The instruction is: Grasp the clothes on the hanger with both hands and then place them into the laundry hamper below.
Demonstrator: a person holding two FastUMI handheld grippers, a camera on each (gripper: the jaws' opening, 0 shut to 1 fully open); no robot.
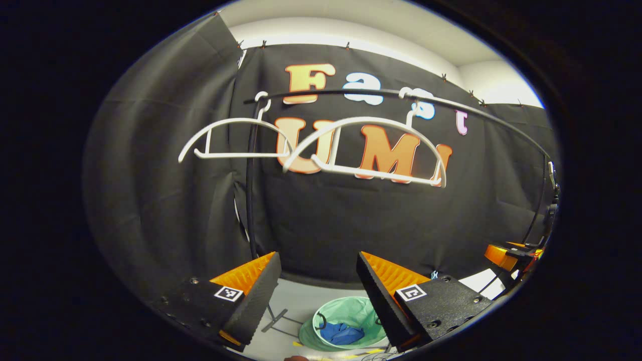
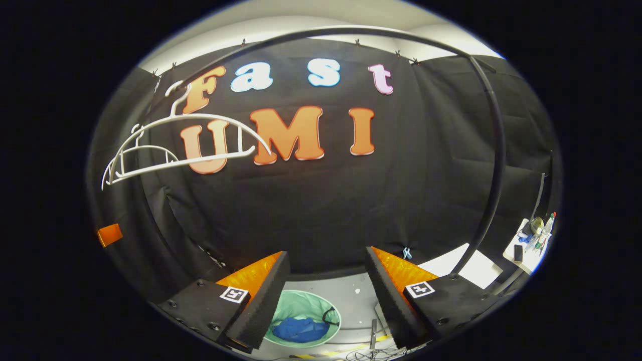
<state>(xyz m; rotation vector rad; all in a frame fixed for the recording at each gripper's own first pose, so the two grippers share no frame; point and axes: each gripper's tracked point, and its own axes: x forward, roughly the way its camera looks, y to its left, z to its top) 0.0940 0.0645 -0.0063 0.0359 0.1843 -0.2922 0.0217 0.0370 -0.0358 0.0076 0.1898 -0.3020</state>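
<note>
- Left gripper [image 1: 317, 281]: jaws spread wide with nothing between them, raised in front of the black cloth wall.
- Right gripper [image 2: 327, 281]: jaws likewise spread and empty.
- Blue clothes [image 1: 341, 333] lie crumpled inside the green laundry hamper [image 1: 351, 310] on the floor below (a dark handle loop shows at its rim).
- Two white hangers [image 1: 363, 150] hang bare from the black rail [image 1: 351, 93], side by side, overlapping in the left gripper view.
- The other gripper [image 1: 506, 255] shows at the far right of the left gripper view.
</note>
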